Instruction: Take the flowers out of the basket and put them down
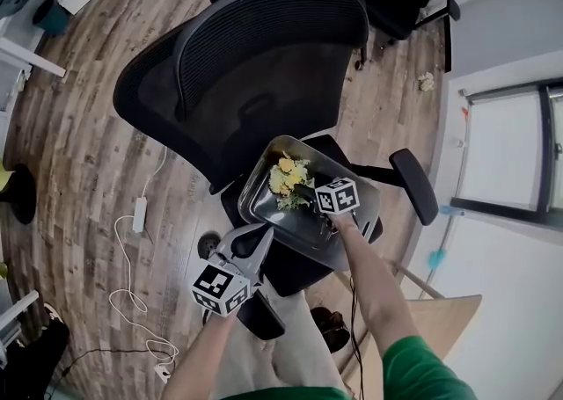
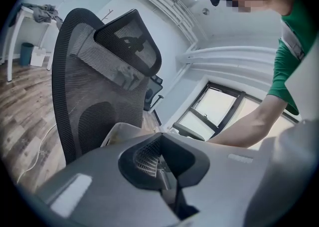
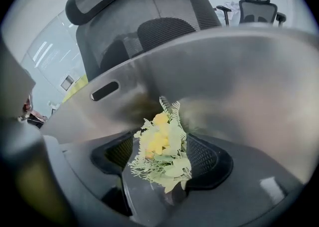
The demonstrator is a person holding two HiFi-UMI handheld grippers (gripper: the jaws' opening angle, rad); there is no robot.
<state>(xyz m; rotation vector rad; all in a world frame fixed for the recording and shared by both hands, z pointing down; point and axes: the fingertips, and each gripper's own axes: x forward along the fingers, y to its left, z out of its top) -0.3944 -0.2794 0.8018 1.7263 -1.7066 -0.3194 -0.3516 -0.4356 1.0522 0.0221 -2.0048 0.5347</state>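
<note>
Right gripper view: flowers (image 3: 160, 146) lie in the metal basket (image 3: 224, 81), between the parted jaws of the right claw (image 3: 162, 157).

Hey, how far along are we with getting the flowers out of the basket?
Nothing done yet: the yellow and green flower bunch lies in the shiny metal basket on the black mesh office chair. In hand: the right claw stands open around it. Still to do: grip, lift out, set down.

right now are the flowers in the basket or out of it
In. The flowers lie inside the metal basket, below its rim. The right gripper has its jaws open around them and has not lifted them.
</note>
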